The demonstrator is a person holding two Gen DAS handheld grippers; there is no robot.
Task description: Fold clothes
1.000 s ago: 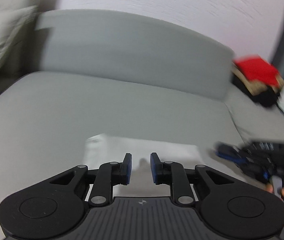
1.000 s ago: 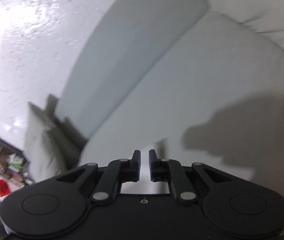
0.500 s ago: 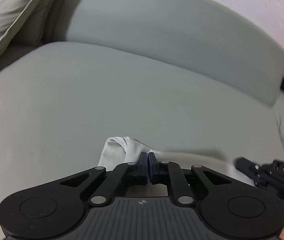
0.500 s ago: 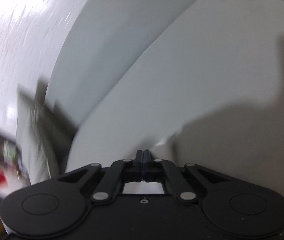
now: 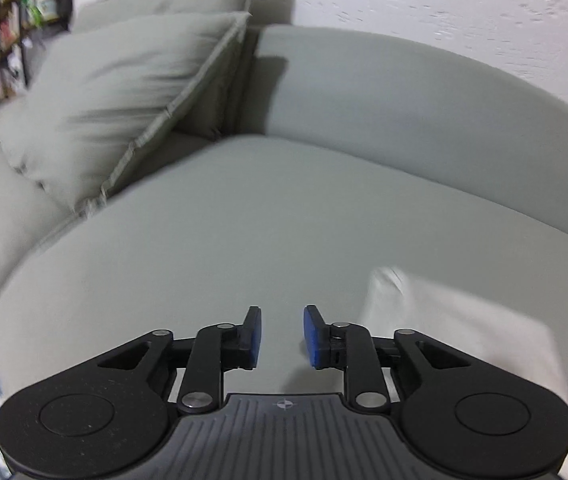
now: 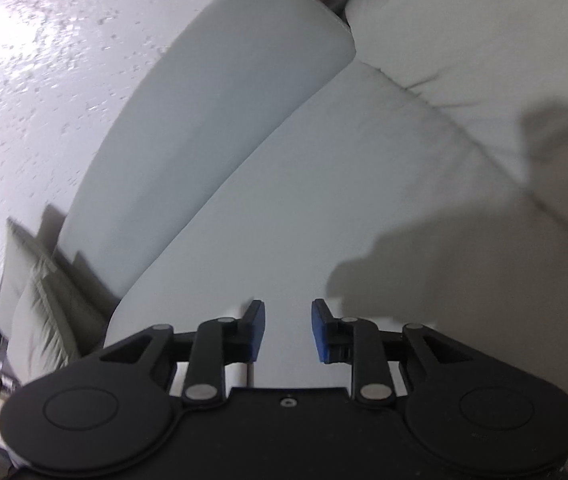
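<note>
From the left wrist: the left tool (image 5: 282, 336) has just been spreading its jaws, nothing between them, bare sofa seat (image 5: 244, 232) below. The white garment (image 5: 456, 328) lies flat on that seat, just to the tool's right. It looks light, limp and thin, so I'd pinch a corner or hem, not the middle.

From the right wrist: the right tool (image 6: 287, 330) has likewise just parted, jaws empty over the seat; a white sliver shows behind its linkage, probably the same cloth.
</note>
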